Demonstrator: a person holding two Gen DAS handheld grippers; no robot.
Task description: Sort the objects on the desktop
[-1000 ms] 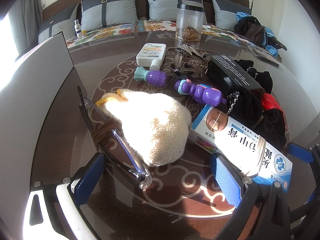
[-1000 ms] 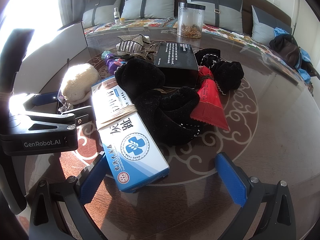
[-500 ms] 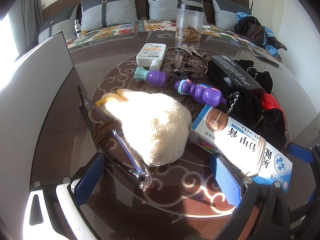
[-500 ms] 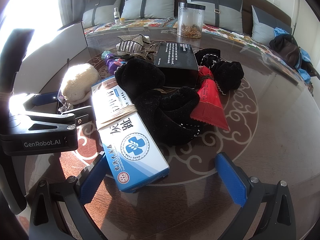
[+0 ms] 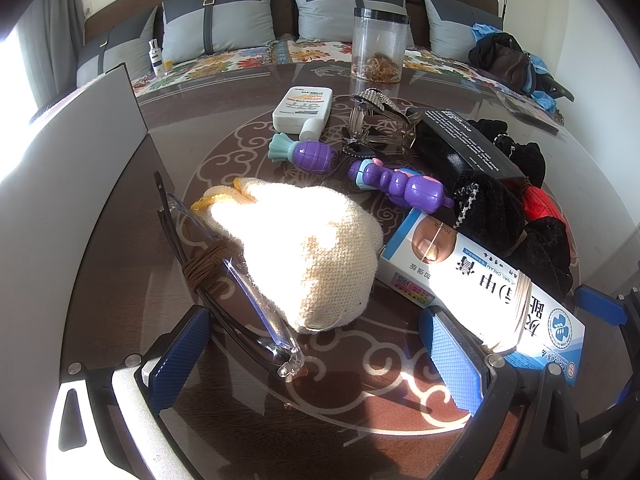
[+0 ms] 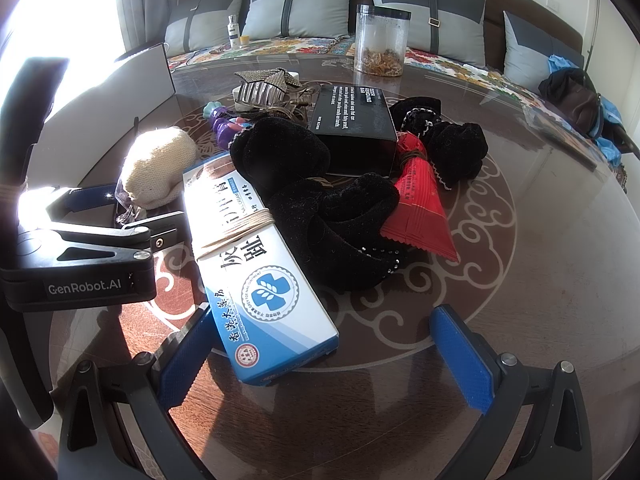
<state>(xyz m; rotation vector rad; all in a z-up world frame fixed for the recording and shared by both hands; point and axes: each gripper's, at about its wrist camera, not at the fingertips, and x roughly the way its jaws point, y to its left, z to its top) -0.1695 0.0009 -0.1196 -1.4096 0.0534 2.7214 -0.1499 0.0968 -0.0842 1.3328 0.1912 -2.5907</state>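
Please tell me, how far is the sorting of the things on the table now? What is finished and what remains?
Nothing looks sorted yet. The knitted pouch, glasses, nail cream box, black velvet items, red packet, black box and purple toys lie mixed on the table. In hand: nothing; the left gripper and right gripper are open, hovering near the pile. Everything is left.

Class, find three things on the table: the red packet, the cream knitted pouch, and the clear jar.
red packet (image 6: 420, 212), right wrist view, middle of its flat face
cream knitted pouch (image 5: 316, 256), left wrist view, centre of the knit
clear jar (image 5: 380, 50), left wrist view, its side wall
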